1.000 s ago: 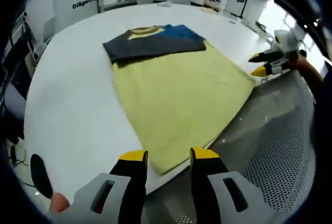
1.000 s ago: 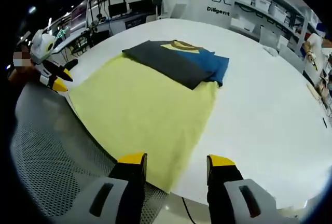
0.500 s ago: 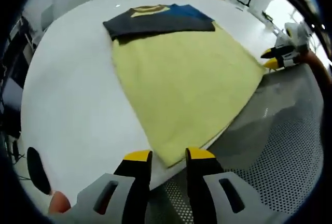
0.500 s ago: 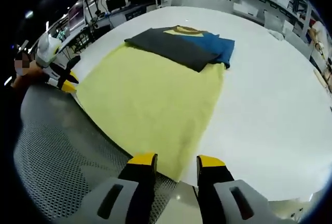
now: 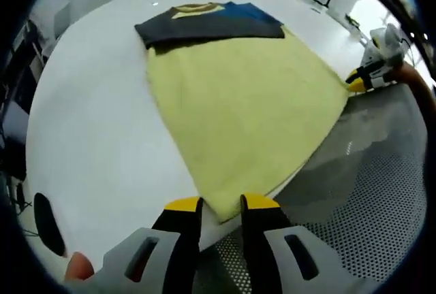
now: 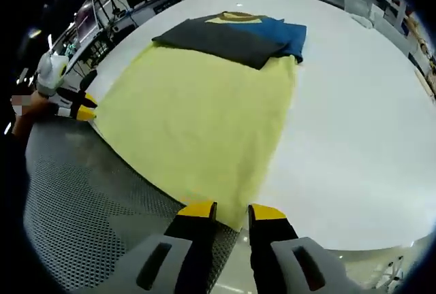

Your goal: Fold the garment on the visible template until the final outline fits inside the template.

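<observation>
1. In the left gripper view, the left gripper rises from the bottom centre, aimed up the frame along the yellow template. Its yellow-tipped fingers stand narrowly apart at the template's near corner; whether they pinch the cloth I cannot tell.
2. The template lies flat on the white worktop, its long axis running from the bottom centre toward the top.
3. The garment, folded dark grey with blue and a yellow collar, lies across the template's far end at the upper centre, its long axis across the frame.
4. At the right edge, the right gripper touches the template's right corner, over a perforated grey floor.
5. In the right gripper view, the left gripper sits at the left edge beside the template.
6. The garment lies at the upper centre.
7. The right gripper rises from the bottom centre, its fingers slightly parted at the near corner; grip unclear.
</observation>
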`<state>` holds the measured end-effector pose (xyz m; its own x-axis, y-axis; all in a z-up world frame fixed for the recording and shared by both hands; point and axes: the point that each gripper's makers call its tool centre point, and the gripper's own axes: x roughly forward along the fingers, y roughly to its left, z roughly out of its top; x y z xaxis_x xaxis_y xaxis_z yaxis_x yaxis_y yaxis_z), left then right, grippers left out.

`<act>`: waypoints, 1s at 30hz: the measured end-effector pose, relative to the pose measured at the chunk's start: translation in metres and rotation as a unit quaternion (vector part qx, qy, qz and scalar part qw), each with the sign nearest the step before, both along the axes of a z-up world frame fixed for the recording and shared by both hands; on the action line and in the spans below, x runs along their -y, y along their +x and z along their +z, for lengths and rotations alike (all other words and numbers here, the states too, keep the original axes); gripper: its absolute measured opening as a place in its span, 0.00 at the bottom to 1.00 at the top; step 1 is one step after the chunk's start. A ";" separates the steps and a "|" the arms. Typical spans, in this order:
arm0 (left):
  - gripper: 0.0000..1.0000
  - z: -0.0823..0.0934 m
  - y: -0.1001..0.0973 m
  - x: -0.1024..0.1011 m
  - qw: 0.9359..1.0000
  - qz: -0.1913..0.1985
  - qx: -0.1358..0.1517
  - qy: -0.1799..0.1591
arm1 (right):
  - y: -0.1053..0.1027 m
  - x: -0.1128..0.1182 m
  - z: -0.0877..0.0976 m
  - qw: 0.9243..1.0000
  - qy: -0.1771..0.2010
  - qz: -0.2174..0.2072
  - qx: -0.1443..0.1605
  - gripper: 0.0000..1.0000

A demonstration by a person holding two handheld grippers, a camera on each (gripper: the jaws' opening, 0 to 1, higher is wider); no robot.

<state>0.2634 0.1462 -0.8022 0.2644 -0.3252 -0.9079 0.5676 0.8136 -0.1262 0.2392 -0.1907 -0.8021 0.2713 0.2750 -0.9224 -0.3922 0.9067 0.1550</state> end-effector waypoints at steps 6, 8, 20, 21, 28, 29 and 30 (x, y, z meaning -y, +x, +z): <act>0.19 0.000 0.000 -0.001 1.000 -0.001 0.000 0.005 | -0.002 -0.001 -0.002 1.000 0.018 -0.019 -0.014 0.07; 0.18 0.000 0.000 -0.001 1.000 -0.001 0.000 0.006 | -0.004 -0.003 -0.002 0.999 0.020 -0.019 -0.017 0.03; 0.11 -0.002 -0.002 -0.004 1.000 -0.009 -0.001 0.021 | -0.003 -0.006 -0.004 0.999 0.039 -0.028 -0.019 0.00; 0.11 -0.002 -0.002 -0.004 1.000 -0.010 -0.001 0.022 | -0.002 -0.006 -0.004 0.999 0.042 -0.025 -0.011 0.02; 0.09 -0.002 -0.002 -0.005 1.000 -0.011 0.000 0.022 | -0.002 -0.003 -0.007 0.998 0.038 -0.037 -0.022 0.00; 0.09 -0.002 -0.002 -0.005 1.000 -0.012 0.000 0.022 | -0.002 -0.003 -0.008 0.998 0.037 -0.038 -0.021 0.00; 0.09 -0.002 -0.002 -0.004 1.000 -0.012 0.000 0.022 | -0.002 -0.003 -0.007 0.998 0.039 -0.041 -0.023 0.00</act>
<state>0.2617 0.1506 -0.8045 0.2570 -0.2911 -0.9215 0.5868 0.8046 -0.0905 0.2371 -0.1881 -0.8096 0.2532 0.3262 -0.9107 -0.3088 0.9194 0.2435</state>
